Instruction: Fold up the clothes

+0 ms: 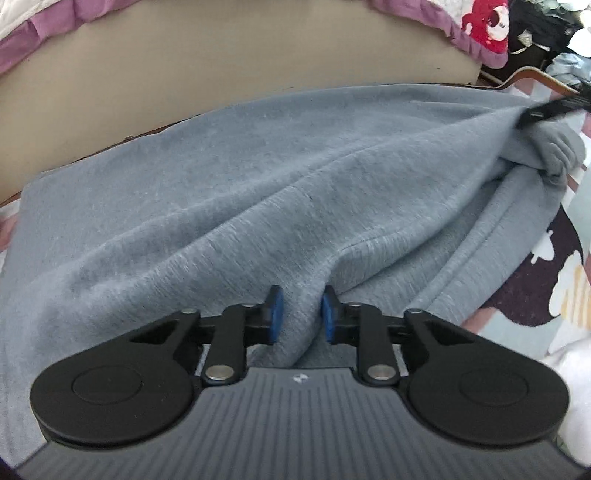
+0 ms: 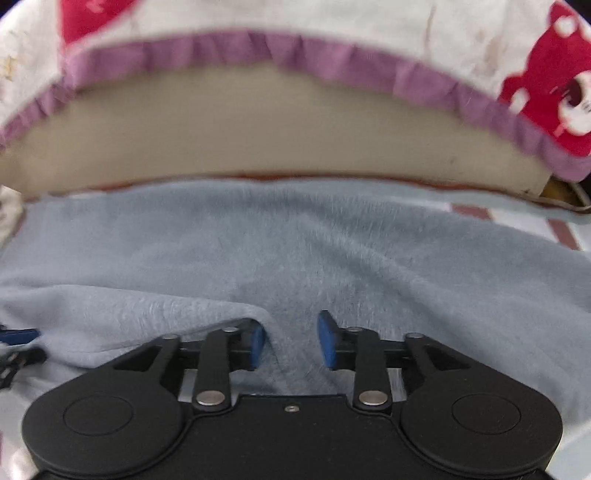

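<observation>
Closest in, the left gripper (image 1: 299, 314) has a raised ridge of the grey-blue fleece garment (image 1: 229, 206) pinched between its blue pads (image 1: 276, 315), the cloth bunched tight in the narrow gap and running away from the fingers in a long fold. The right gripper (image 2: 291, 339) stands with its jaws apart; a lip of the same garment (image 2: 332, 251) drapes over its left pad (image 2: 257, 341), while the other pad stands clear of the cloth, so it is not clamping anything here. That view is blurred, so I may be misjudging how much cloth touches the left pad.

Beyond both grippers the garment spreads wide and rumpled across the patterned bed cover (image 1: 554, 280), its creases running toward the far right, where the right gripper's dark fingers (image 1: 535, 112) show beside a gathered cuff or corner of the fabric.

Past the garment's far edge comes a plain beige panel (image 2: 258, 136), and above it a white quilt (image 2: 332, 29) with a purple ruffle and red cartoon prints.
</observation>
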Tool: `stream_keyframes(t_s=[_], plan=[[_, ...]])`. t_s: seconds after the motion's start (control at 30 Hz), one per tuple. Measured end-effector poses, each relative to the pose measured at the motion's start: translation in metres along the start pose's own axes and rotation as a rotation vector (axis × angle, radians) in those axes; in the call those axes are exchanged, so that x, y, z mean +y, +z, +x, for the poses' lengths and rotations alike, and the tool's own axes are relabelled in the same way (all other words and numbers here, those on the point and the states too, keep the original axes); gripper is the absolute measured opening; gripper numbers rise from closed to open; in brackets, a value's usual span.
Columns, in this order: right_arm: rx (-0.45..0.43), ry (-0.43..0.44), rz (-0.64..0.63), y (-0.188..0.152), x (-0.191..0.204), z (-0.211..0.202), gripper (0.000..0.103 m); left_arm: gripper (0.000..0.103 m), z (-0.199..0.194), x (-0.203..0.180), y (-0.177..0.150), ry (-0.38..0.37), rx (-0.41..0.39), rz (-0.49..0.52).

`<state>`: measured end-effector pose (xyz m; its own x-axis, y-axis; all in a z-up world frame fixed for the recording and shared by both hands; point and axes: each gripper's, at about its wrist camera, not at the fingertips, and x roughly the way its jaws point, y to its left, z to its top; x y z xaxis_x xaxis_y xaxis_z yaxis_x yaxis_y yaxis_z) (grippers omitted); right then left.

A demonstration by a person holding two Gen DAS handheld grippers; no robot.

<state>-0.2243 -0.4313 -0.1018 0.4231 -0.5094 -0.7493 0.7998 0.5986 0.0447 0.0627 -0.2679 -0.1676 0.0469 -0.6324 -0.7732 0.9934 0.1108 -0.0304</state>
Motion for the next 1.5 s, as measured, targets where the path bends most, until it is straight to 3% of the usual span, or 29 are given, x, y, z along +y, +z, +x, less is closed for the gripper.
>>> stream_keyframes(t_s=[0.1, 0.23, 0.37, 0.47, 0.5, 0.53, 0.57, 0.7, 0.8, 0.87, 0.93, 1.0, 1.07, 1.17, 1.23, 1.27, 1.3, 1.33, 1.47, 1.5], plan=[[0.007, -0.066, -0.024, -0.034, 0.003, -0.023, 0.043, 0.02, 0.002, -0.007, -0.003, 0.035, -0.005, 0.019], [0.053, -0.194, 0.005, -0.072, -0.007, -0.007, 0.066, 0.021, 0.006, -0.011, -0.005, 0.058, -0.031, 0.006], [0.022, -0.333, 0.036, -0.084, -0.025, 0.023, 0.066, 0.021, 0.001, -0.008, -0.007, 0.055, -0.041, -0.034], [-0.082, -0.293, 0.092, -0.07, -0.039, 0.011, 0.061, 0.021, -0.005, -0.015, -0.008, 0.083, -0.027, -0.009], [-0.127, -0.268, 0.117, -0.065, -0.045, 0.002, 0.045, 0.021, -0.008, -0.017, -0.007, 0.091, -0.021, 0.0], [-0.154, -0.268, 0.13, -0.059, -0.051, -0.006, 0.036, 0.019, -0.015, -0.02, -0.005, 0.082, -0.025, -0.004], [-0.162, -0.282, 0.124, -0.053, -0.056, -0.008, 0.035, 0.015, -0.023, -0.023, -0.003, 0.071, -0.029, -0.009], [-0.161, -0.274, 0.079, -0.033, -0.073, 0.001, 0.022, 0.015, -0.072, -0.06, 0.021, -0.13, -0.167, 0.057], [-0.137, -0.23, 0.098, -0.02, -0.081, 0.006, 0.013, 0.016, -0.066, -0.102, 0.041, -0.296, -0.151, 0.129], [-0.088, -0.194, 0.166, -0.016, -0.082, -0.001, 0.012, 0.019, -0.045, -0.13, 0.053, -0.387, -0.097, 0.182], [-0.036, -0.168, 0.24, -0.016, -0.089, -0.004, 0.012, 0.02, -0.019, -0.162, 0.061, -0.393, -0.079, 0.24], [0.007, -0.148, 0.298, -0.019, -0.094, -0.007, 0.012, 0.037, 0.007, -0.186, 0.068, -0.405, -0.057, 0.264], [0.029, -0.145, 0.324, -0.026, -0.097, -0.009, 0.013, 0.047, 0.028, -0.199, 0.076, -0.422, -0.019, 0.253], [0.053, -0.144, 0.359, -0.038, -0.101, -0.005, 0.016, 0.048, 0.051, -0.215, 0.087, -0.437, 0.06, 0.247], [0.07, -0.13, 0.411, -0.047, -0.106, -0.002, 0.021, 0.056, 0.046, -0.215, 0.092, -0.426, -0.025, 0.245], [0.078, -0.12, 0.439, -0.05, -0.108, 0.0, 0.025, 0.067, 0.044, -0.212, 0.093, -0.405, -0.077, 0.242], [0.088, -0.11, 0.467, -0.054, -0.11, 0.002, 0.036, 0.071, 0.046, -0.212, 0.095, -0.385, -0.092, 0.24], [0.101, -0.11, 0.486, -0.057, -0.112, 0.005, 0.045, 0.071, 0.049, -0.211, 0.097, -0.365, -0.103, 0.238], [0.101, -0.103, 0.517, -0.063, -0.114, 0.019, 0.046, 0.071, 0.079, -0.215, 0.097, -0.388, 0.034, 0.232], [0.082, -0.104, 0.516, -0.063, -0.114, 0.02, 0.041, 0.071, 0.085, -0.216, 0.093, -0.405, 0.064, 0.227]])
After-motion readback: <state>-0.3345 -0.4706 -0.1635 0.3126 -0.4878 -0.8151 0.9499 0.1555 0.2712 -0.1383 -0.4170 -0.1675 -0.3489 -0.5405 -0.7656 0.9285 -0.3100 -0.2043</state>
